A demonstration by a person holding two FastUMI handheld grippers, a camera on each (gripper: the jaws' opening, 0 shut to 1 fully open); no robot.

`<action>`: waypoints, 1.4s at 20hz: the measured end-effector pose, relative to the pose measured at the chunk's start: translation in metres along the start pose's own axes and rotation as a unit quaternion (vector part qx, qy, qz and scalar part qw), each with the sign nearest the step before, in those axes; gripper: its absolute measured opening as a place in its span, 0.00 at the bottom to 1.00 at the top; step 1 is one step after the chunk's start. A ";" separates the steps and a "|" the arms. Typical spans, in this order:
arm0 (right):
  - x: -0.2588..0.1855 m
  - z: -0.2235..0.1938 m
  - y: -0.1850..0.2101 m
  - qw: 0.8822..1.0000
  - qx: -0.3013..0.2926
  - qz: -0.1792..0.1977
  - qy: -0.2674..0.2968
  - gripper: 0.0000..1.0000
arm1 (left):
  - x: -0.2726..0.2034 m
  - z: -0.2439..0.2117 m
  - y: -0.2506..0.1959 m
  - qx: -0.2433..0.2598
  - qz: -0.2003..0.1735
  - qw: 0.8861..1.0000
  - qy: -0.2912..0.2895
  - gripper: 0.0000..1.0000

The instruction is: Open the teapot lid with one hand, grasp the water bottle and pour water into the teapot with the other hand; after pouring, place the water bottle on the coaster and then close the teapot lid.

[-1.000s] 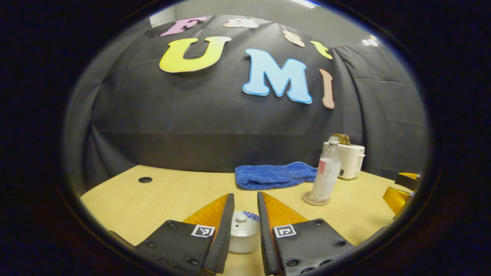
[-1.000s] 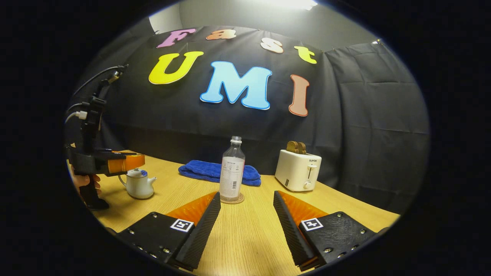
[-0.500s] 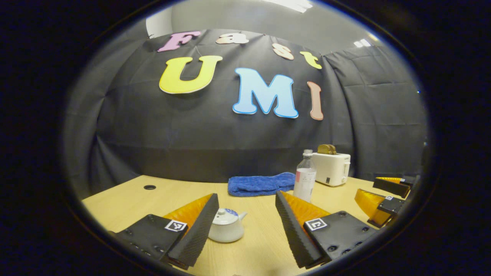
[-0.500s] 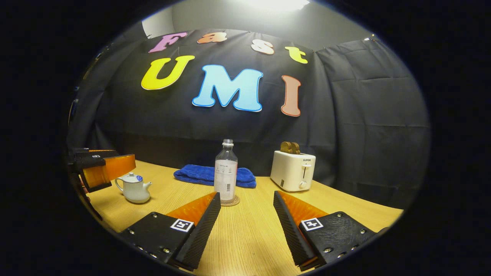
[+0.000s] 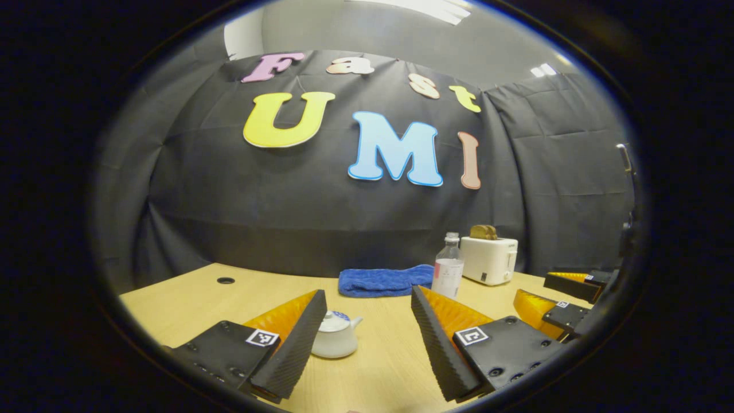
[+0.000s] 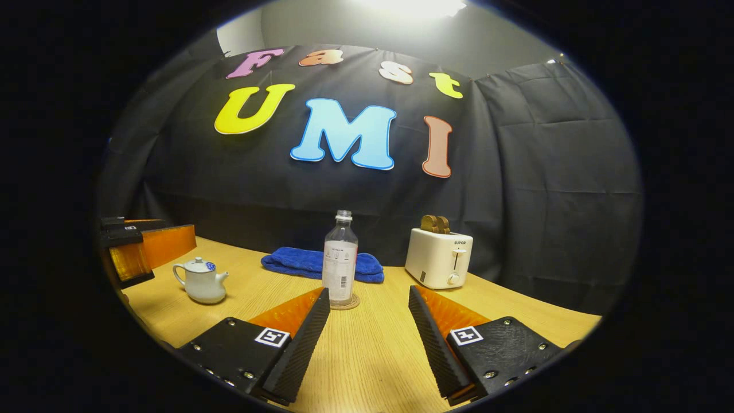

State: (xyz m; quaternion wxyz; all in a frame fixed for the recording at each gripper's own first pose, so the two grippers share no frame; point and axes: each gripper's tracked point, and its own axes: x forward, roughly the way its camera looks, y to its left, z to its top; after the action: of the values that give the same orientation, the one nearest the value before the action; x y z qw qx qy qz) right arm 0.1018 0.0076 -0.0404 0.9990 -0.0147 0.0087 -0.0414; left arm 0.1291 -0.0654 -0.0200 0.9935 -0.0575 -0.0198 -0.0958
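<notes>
In the right gripper view, going from the left edge across, the left gripper (image 6: 135, 252) shows at the table's near left corner with its fingers spread wide and nothing between them. Just right of it the teapot (image 6: 202, 282) stands upright on the wooden table (image 6: 367, 355): small, round-bellied, pale white, its handle toward the left gripper and its short spout pointing right. The lid (image 6: 198, 265) sits on it, with a small knob on top and a blue patch at one side. Farther right a blue towel (image 6: 298, 261) lies folded along the back edge. In front of the towel the water bottle (image 6: 339, 258) stands upright on a round coaster (image 6: 350, 304), clear plastic, uncapped, with a pale label round its middle. Right of the bottle and well apart from it stands a white toaster (image 6: 438, 258) with bread in its slots. At the bottom of this view the right gripper (image 6: 367, 321) hangs above the table with its fingers wide apart, holding nothing, the bottle a little ahead of its left finger. In the left gripper view the teapot (image 5: 335, 339) sits just beside the inner edge of the left finger (image 5: 289, 344), not touched by it.
</notes>
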 end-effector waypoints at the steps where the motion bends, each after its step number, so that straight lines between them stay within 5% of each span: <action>1: 0.000 -0.001 0.002 1.000 -0.001 0.003 0.002 0.87 | 0.000 0.000 0.001 0.000 0.000 1.000 0.000 0.96; 28: -0.001 -0.016 0.028 0.999 0.001 0.043 0.017 0.86 | 0.011 -0.035 -0.008 0.045 0.003 0.999 0.028 0.96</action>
State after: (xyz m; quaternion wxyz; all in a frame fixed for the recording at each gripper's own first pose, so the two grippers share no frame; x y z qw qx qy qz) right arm 0.1030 0.0351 -0.0572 0.9996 -0.0124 0.0259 0.0016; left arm 0.1395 -0.0798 -0.0532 0.9956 -0.0102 0.0040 -0.0930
